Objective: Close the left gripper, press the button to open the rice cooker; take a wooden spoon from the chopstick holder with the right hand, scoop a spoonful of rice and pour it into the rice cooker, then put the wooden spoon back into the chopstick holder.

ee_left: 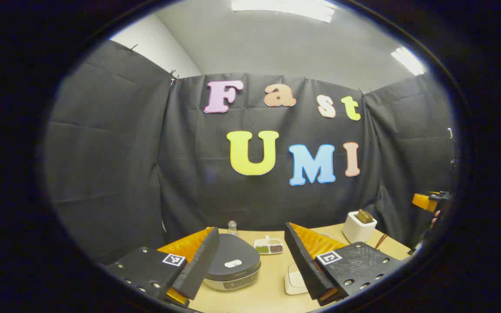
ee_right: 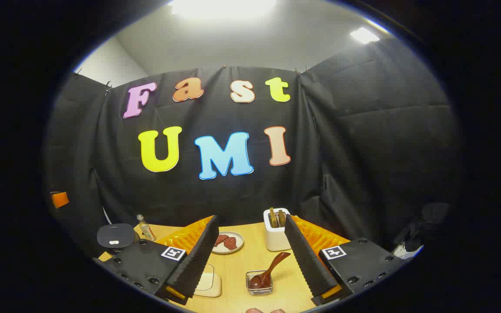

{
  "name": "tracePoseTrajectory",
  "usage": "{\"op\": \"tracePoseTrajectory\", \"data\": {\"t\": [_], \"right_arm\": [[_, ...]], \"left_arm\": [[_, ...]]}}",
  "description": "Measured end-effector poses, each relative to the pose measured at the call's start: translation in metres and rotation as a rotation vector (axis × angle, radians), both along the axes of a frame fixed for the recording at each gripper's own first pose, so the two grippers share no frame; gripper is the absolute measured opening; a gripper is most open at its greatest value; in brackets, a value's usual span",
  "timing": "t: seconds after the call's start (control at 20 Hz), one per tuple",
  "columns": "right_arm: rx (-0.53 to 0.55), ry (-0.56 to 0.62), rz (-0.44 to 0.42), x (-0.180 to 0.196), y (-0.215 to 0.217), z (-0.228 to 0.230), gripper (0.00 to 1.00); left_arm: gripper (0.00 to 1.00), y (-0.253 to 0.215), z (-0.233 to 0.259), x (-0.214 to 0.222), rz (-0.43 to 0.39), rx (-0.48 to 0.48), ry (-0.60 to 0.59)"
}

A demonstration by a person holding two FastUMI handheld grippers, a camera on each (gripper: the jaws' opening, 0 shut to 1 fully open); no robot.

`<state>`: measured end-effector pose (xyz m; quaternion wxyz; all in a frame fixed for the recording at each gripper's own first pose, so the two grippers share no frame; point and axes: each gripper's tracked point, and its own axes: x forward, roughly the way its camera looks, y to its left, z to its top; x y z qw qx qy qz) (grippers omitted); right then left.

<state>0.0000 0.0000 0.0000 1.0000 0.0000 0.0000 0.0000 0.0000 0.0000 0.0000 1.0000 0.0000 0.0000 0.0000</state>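
**Both tools open above the table**

Left tool (ee_left: 250, 261) hovers with its fingers spread wide; the closed cooker (ee_left: 232, 263) stands on the table (ee_left: 272, 291) between them. Right tool (ee_right: 250, 256) is spread too, holding nothing. A spoon (ee_right: 268, 271) leans in a small glass dish (ee_right: 259, 282), near the white holder (ee_right: 275, 234).

Grey rice cooker (ee_left: 232, 263), white chopstick holder (ee_right: 275, 234)
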Motion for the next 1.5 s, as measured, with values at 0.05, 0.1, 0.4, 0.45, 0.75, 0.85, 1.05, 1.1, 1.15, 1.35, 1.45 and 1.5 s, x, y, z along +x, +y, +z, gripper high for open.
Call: {"op": "tracePoseTrajectory", "data": {"t": [0.05,0.1,0.4,0.45,0.75,0.85,1.05,1.1,1.15,1.35,1.45,1.5], "right_arm": [[-0.002,0.004,0.01,0.003,0.001,0.0,0.97],[0.0,0.01,0.019,0.005,0.002,-0.002,0.97],[-0.007,0.029,0.049,0.018,-0.007,-0.008,0.98],[-0.007,0.03,0.054,0.021,-0.009,-0.009,0.98],[-0.011,0.054,0.093,0.037,-0.019,-0.018,0.98],[-0.024,0.051,0.095,0.04,-0.029,-0.02,0.98],[0.004,0.097,0.124,0.044,-0.04,-0.041,0.98],[0.007,0.108,0.135,0.046,-0.042,-0.045,0.93],[0.002,0.118,0.138,0.047,-0.045,-0.049,0.98],[0.017,0.131,0.138,0.048,-0.047,-0.051,0.93],[0.026,0.135,0.13,0.052,-0.041,-0.053,0.98],[0.023,0.142,0.12,0.054,-0.039,-0.056,0.98]], "left_arm": [[0.94,0.0,-0.002,0.002,0.008,-0.012,0.008],[0.93,-0.001,-0.004,0.004,0.014,-0.028,0.016],[0.93,-0.023,0.008,0.016,0.022,-0.045,0.001],[0.93,-0.026,0.011,0.016,0.025,-0.033,-0.003],[0.94,-0.053,-0.011,0.013,0.058,-0.058,0.053],[0.93,-0.068,-0.028,0.008,0.061,-0.101,0.091],[0.93,-0.066,-0.044,-0.003,0.124,-0.145,0.125],[0.94,-0.062,-0.045,-0.008,0.144,-0.156,0.133],[0.94,-0.057,-0.044,-0.013,0.16,-0.163,0.14],[0.94,-0.023,-0.041,-0.032,0.225,-0.161,0.145],[0.93,-0.006,-0.044,-0.035,0.248,-0.165,0.16],[0.82,0.006,-0.046,-0.033,0.26,-0.171,0.163]]}}
